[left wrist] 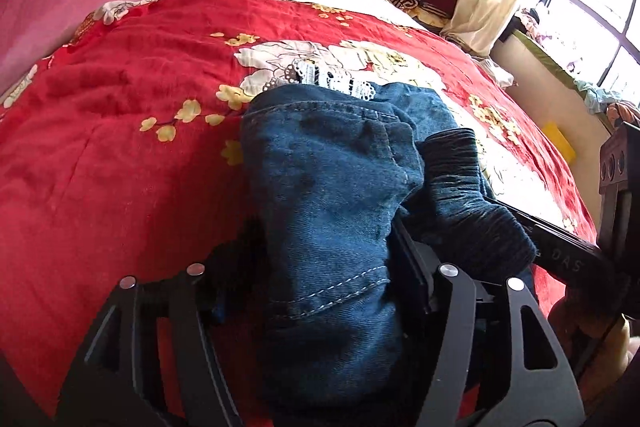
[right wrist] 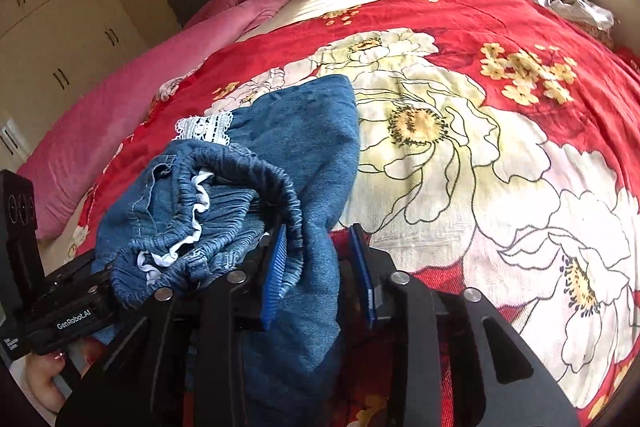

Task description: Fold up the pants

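Pants [left wrist: 328, 187], one pair: left tool [left wrist: 320, 263] seemingly clamps denim, right tool [right wrist: 320, 267] likewise.

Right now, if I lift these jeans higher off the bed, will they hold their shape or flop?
Probably flop: the jeans already drape and bunch over the right gripper. The elastic waistband looks gathered, so it may stretch. Denim this thick likely hangs heavily from the left gripper.
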The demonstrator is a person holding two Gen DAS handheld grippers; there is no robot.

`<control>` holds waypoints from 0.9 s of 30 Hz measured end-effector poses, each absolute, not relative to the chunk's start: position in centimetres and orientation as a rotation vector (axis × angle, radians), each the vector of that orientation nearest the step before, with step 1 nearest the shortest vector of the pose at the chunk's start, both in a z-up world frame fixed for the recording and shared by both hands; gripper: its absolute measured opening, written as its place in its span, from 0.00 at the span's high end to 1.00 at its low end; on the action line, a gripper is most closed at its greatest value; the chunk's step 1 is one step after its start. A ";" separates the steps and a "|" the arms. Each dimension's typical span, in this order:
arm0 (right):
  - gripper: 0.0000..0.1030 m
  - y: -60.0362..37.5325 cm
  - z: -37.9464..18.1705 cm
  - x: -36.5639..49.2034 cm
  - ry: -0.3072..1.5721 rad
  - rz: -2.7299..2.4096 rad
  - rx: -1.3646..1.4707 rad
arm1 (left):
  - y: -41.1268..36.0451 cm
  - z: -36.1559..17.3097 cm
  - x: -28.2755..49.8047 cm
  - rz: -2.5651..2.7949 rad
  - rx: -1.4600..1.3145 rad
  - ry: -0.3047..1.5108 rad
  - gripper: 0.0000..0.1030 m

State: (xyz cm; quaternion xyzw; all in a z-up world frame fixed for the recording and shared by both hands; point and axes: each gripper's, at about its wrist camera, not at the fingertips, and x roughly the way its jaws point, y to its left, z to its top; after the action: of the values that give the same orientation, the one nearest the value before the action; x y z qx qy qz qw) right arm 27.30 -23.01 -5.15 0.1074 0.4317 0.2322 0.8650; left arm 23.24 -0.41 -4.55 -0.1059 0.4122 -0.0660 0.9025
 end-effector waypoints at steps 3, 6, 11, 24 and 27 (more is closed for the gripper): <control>0.65 -22.9 -5.1 27.0 0.897 0.478 0.195 | -0.3 -4.7 23.2 -0.128 -0.220 0.851 0.38; 0.64 -23.0 -5.2 26.9 0.908 0.474 0.205 | -0.2 -5.0 23.1 -0.124 -0.221 0.849 0.34; 0.53 -23.8 -4.1 26.0 0.897 0.462 0.219 | 0.2 -4.8 22.7 -0.116 -0.229 0.844 0.23; 0.19 -27.4 1.8 19.2 0.759 0.456 0.253 | -0.2 0.2 16.7 -0.115 -0.200 0.764 0.10; 0.11 -27.7 3.0 17.1 0.722 0.454 0.224 | -0.5 0.9 14.8 -0.117 -0.191 0.758 0.10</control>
State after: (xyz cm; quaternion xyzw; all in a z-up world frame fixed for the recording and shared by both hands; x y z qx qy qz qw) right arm 17.14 -27.74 3.00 0.1084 0.3495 0.2197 0.9044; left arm 14.85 -0.51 0.92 -0.0930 0.3692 -0.0572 0.9229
